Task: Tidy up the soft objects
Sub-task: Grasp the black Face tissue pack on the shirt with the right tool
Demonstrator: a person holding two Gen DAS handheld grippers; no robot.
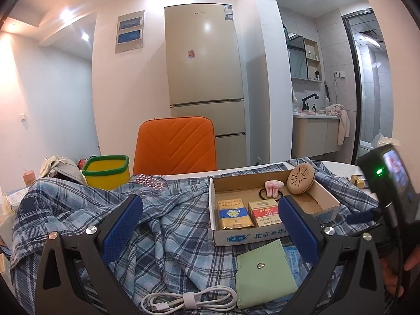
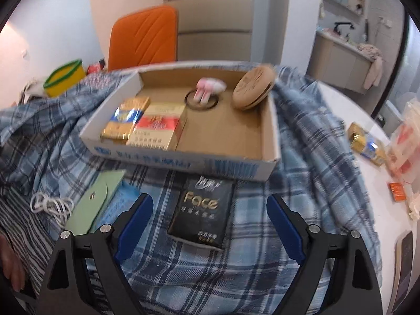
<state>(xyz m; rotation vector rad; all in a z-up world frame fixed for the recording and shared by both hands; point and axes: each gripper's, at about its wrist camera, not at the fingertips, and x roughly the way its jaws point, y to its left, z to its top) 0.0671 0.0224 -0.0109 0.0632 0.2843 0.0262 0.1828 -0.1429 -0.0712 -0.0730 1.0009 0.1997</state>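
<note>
**Black tissue pack sits between your right jaws, not yet gripped**

Blue pads of your right gripper (image 2: 210,225) frame the black tissue pack (image 2: 200,214) on either side, and both stand clear of it: the claw is released, with daylight between each pad and the wrapper. That pack lies flat on the plaid cloth (image 2: 302,162), just in front of the near wall of the cardboard box (image 2: 183,161), its long side running away from you.

To take it well, you would probably do best to bring the jaws lower until the pads sit level with the pack's edges, then centre them so both meet the wrapper together. It looks soft and squashy, so a gentle squeeze across the narrow width should hold it; clamp hard and it may buckle or slide out. Watch that the pads do not pinch a fold of the cloth beneath, since the cloth is rumpled and could come up with the pack.

Further out, the box holds two cigarette packs (image 2: 141,123) at its left, a pink hair tie (image 2: 207,89) at the back and a round tan disc (image 2: 253,89) propped against the far right wall. Bare floor at the right front of the box looks like the likeliest place for the pack.

Your left gripper (image 1: 210,225) hangs open and empty above the cloth, with a green pouch (image 1: 265,273) and a white cable (image 1: 183,299) just below it.
</note>
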